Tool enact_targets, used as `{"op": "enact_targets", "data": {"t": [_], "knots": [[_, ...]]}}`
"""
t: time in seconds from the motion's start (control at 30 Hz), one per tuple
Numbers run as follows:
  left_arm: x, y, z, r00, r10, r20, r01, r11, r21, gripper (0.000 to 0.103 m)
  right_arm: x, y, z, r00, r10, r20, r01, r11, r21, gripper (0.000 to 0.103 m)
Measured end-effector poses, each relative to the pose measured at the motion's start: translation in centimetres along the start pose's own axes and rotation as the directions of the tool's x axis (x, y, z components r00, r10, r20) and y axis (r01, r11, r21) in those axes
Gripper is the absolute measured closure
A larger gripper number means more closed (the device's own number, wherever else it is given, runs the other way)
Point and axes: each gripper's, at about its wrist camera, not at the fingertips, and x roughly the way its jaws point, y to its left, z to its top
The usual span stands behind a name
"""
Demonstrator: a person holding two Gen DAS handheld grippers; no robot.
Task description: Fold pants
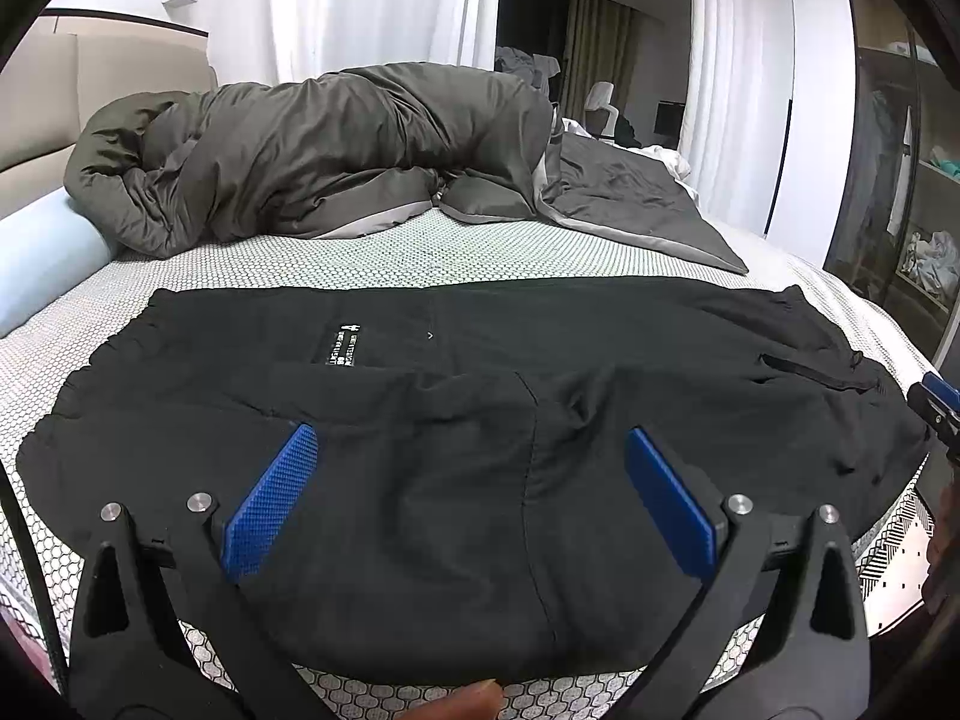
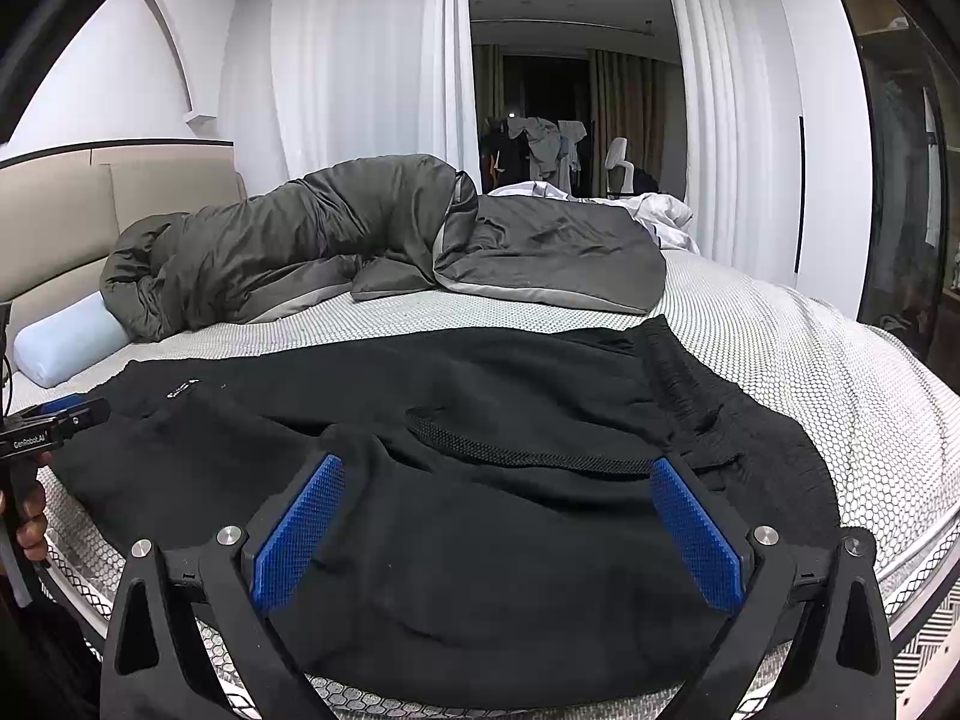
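Grey duvet (image 1: 312,150) bunched on mattress (image 1: 420,252); blue bolster (image 2: 66,342) beside.

Even, soft indoor light; sharp focus; strong fisheye bending, dark corners.

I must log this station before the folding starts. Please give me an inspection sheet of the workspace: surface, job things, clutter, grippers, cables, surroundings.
Surface: mattress with a honeycomb-pattern cover, bare around the pants.
Job's things: black pants spread across the near edge, wrinkled; white-printed label facing up, elastic waistband toward the right side.
Clutter: grey duvet bunched at the far side; light blue bolster at the headboard end.
Grippers: left gripper open above the pants; right gripper open above the pants; neither holds cloth.
Cables: nothing clear seen.
Surroundings: white curtains, beige headboard, clothes rack in the next room.
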Motion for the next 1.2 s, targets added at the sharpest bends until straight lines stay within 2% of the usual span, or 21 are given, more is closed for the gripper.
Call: {"op": "enact_targets", "data": {"t": [0.87, 1.2], "knots": [[0.0, 0.3, 0.2, 1.0, 0.01, 0.002, -0.01, 1.0, 0.002, 0.001, 0.1, 0.6, 0.0, 1.0, 0.022, 0.018, -0.021, 0.999, -0.024, 0.0], [-0.6, 1.8, 0.2, 0.999, 0.034, 0.006, -0.034, 0.999, -0.009, 0.001, 0.6, 1.2, -0.2, 0.999, 0.034, -0.008, -0.034, 0.998, -0.049, 0.0]]}}
